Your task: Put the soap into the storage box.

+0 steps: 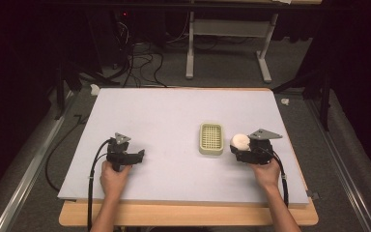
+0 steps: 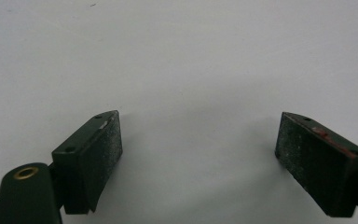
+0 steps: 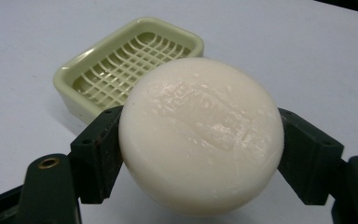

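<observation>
The right gripper (image 1: 237, 146) pinches a round white bar of soap (image 3: 200, 135) between its two pads, lifted clear of the table (image 1: 164, 116). Just left of it and slightly farther off stands a pale green soap dish (image 1: 211, 138) with a slatted grid floor. Well apart at the left, the left gripper (image 1: 137, 155) rests low over the bare table, its jaws spread wide with nothing between them.

The soap (image 3: 200, 135) is creamy white, faintly glossy, with a pale embossed pattern on its face. The soap dish (image 3: 126, 65) at 11 o'clock from it is pale yellowish green with a lattice grid floor. The right claw (image 3: 200, 154) and the left claw (image 2: 200, 158) are black, with dusty speckled pads. The desk (image 1: 164, 116) top is pale lilac-grey, edged in light wood.
</observation>
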Tool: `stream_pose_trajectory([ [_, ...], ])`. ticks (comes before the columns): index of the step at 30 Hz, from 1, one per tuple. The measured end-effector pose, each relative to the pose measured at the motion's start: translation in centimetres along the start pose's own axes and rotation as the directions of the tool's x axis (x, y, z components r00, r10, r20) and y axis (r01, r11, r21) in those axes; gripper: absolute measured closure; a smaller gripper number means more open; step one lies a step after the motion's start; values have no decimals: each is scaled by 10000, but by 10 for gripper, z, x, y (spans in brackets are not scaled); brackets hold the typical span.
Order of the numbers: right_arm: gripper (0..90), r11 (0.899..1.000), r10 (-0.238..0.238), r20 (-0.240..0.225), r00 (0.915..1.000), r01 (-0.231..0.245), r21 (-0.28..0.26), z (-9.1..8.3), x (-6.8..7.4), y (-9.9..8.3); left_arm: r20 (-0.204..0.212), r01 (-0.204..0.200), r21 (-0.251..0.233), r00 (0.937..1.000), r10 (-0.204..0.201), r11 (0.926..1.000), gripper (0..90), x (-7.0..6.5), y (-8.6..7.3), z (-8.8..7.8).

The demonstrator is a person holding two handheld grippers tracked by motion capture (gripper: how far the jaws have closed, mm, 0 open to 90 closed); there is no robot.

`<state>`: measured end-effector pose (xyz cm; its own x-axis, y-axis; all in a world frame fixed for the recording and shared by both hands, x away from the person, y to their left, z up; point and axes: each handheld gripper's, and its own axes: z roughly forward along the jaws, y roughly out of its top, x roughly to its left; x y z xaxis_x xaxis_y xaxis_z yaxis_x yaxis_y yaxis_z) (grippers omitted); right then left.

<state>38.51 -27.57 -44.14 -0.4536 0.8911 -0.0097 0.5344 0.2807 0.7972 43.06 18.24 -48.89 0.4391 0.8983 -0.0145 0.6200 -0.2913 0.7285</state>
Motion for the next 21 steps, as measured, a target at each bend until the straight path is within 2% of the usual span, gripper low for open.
stream_pose_trajectory([
  [9,247,9995,-240,-440,9987,231,-209,-5,9,15,-1,9,-4,10000,-9,10000,151,0,0,0],
  [12,247,9996,-174,-654,9977,160,-214,-5,10,18,7,9,0,10000,-9,10000,151,0,0,0],
  [21,247,9994,-261,-862,9959,238,-270,-4,15,27,5,7,0,10000,-7,10000,151,0,0,0],
])
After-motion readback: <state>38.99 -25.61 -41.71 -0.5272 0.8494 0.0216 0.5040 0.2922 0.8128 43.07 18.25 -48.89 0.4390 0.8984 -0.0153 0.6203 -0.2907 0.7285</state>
